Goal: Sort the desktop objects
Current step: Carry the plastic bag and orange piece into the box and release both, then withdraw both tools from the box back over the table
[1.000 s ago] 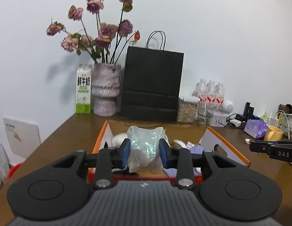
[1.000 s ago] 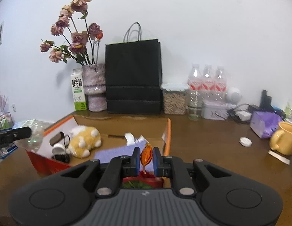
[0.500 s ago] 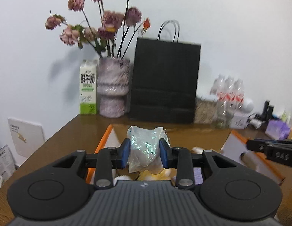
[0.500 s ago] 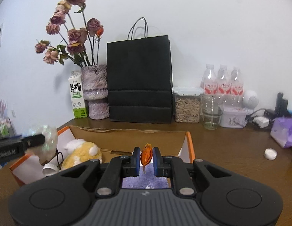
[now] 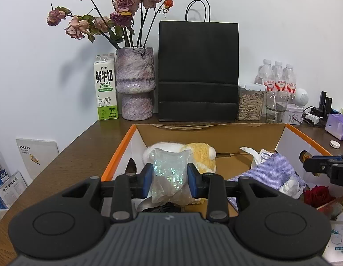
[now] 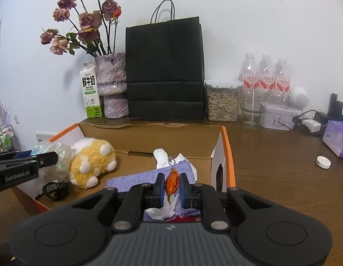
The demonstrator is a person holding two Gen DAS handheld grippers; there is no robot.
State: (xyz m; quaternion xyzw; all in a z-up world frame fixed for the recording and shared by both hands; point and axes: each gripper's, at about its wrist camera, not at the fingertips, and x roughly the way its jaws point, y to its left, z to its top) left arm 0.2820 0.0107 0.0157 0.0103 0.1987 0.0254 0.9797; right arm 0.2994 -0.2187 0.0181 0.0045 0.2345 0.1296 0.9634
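My left gripper (image 5: pixel 169 180) is shut on a clear bag of iridescent glitter (image 5: pixel 169 175), held over the left half of an open cardboard box with orange edges (image 5: pixel 118 153). The same bag (image 6: pixel 58 157) shows in the right wrist view behind the left gripper's finger (image 6: pixel 38 160). My right gripper (image 6: pixel 172 187) is shut on a small orange dried flower bud (image 6: pixel 172 180) above the box's right half, over a purple cloth (image 6: pixel 136 178). In the box lie a yellow and white plush toy (image 6: pixel 91 161), white tissue (image 6: pixel 160 155), a red rose (image 5: pixel 316 196) and a black cord (image 6: pixel 55 189).
Behind the box stand a milk carton (image 5: pixel 106 87), a vase of dried roses (image 5: pixel 136 86), a black paper bag (image 5: pixel 198 71), a jar of seeds (image 5: pixel 250 103), a glass (image 5: pixel 275 107) and water bottles (image 5: pixel 275 77). A purple tissue pack (image 6: pixel 336 138) and white cap (image 6: pixel 323 161) lie on the brown table right of the box.
Both grippers have moved forward and down toward the box, which now fills more of each view. The bag and the bud stay gripped as before.
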